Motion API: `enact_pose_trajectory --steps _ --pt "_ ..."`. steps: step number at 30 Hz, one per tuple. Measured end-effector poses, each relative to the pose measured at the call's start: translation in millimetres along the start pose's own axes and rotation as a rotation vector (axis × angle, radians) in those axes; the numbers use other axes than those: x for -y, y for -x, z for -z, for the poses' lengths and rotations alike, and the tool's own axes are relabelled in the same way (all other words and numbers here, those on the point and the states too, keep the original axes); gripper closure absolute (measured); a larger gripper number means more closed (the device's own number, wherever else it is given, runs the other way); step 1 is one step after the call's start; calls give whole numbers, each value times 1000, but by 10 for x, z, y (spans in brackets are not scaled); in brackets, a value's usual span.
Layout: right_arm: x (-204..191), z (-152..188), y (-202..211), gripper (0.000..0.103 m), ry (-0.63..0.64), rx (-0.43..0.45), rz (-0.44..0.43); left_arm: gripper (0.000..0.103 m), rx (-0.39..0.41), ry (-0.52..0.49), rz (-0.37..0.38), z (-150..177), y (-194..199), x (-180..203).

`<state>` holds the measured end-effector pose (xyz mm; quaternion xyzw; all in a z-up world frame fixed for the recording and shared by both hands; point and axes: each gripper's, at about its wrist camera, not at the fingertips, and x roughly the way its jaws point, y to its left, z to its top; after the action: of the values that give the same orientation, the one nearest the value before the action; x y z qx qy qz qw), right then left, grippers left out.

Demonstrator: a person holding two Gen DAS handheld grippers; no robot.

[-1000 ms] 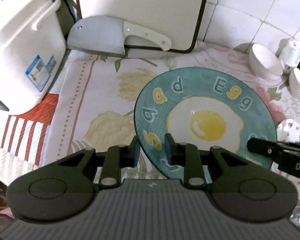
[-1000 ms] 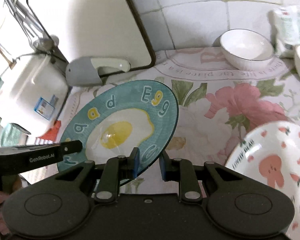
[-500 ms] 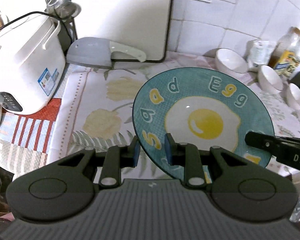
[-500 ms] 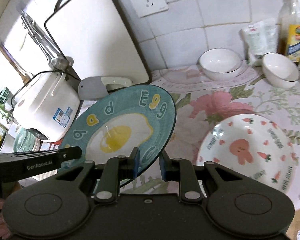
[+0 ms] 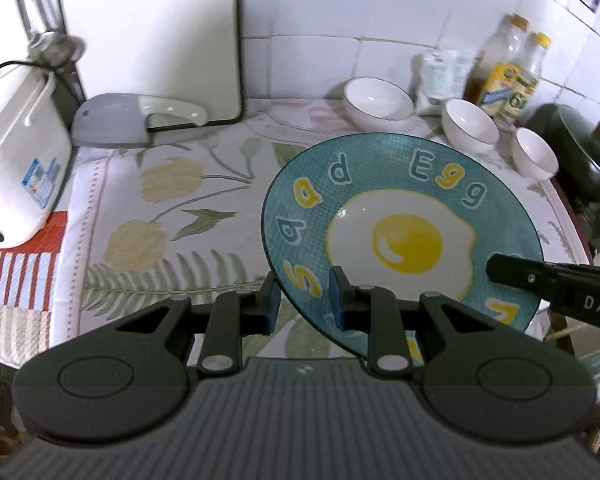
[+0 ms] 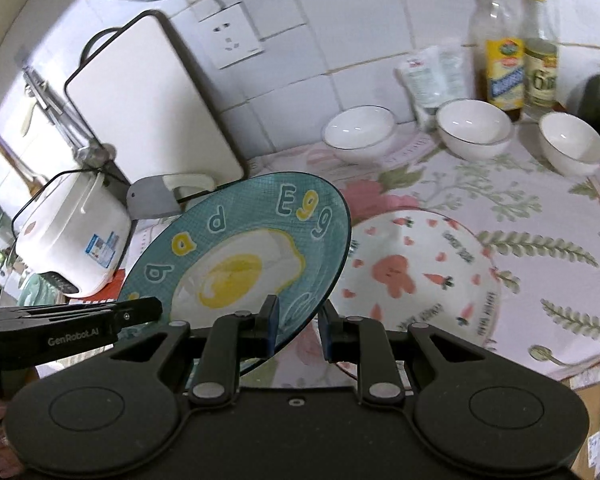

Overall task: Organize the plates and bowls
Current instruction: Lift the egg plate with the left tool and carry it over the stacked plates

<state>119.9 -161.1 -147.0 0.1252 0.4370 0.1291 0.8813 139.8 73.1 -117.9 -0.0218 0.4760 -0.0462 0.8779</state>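
A teal plate with a fried-egg picture (image 5: 400,236) is held tilted in the air above the counter; it also shows in the right wrist view (image 6: 240,264). My left gripper (image 5: 304,300) is shut on its left rim. My right gripper (image 6: 298,328) is shut on its opposite rim. A white plate with a rabbit and carrots (image 6: 420,280) lies flat on the floral cloth below to the right. Three white bowls (image 6: 358,132) (image 6: 474,128) (image 6: 572,144) stand in a row by the back wall.
A white rice cooker (image 5: 16,184) stands at the left. A cleaver (image 5: 112,120) lies before a white cutting board (image 5: 152,40) leaning on the tiled wall. Oil bottles (image 6: 504,60) and a bag stand at the back right. A dark pot (image 5: 580,160) sits at the far right.
Both grippers have lifted the teal plate higher and pulled back from the counter. More of the counter, the bowls and the rabbit plate have come into view.
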Motion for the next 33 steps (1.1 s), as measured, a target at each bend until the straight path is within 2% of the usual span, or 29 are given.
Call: enact_pose_trajectory --steps 11,15,21,23,26,33 --pt "590 183 -84 77 -106 10 11 79 -25 -82 9 31 -365 468" --pt "733 230 -190 77 -120 11 27 79 -31 -61 11 75 -611 544" --pt "989 279 -389 77 -158 -15 38 79 -93 -22 53 147 -961 563" --pt "1026 277 -445 78 -153 -30 48 79 -107 -10 62 160 -1030 570" --pt "1055 277 -504 78 -144 -41 64 80 -91 -50 49 139 -1065 641" --pt "1089 288 -555 78 -139 -62 102 80 -120 -73 62 85 -1145 691"
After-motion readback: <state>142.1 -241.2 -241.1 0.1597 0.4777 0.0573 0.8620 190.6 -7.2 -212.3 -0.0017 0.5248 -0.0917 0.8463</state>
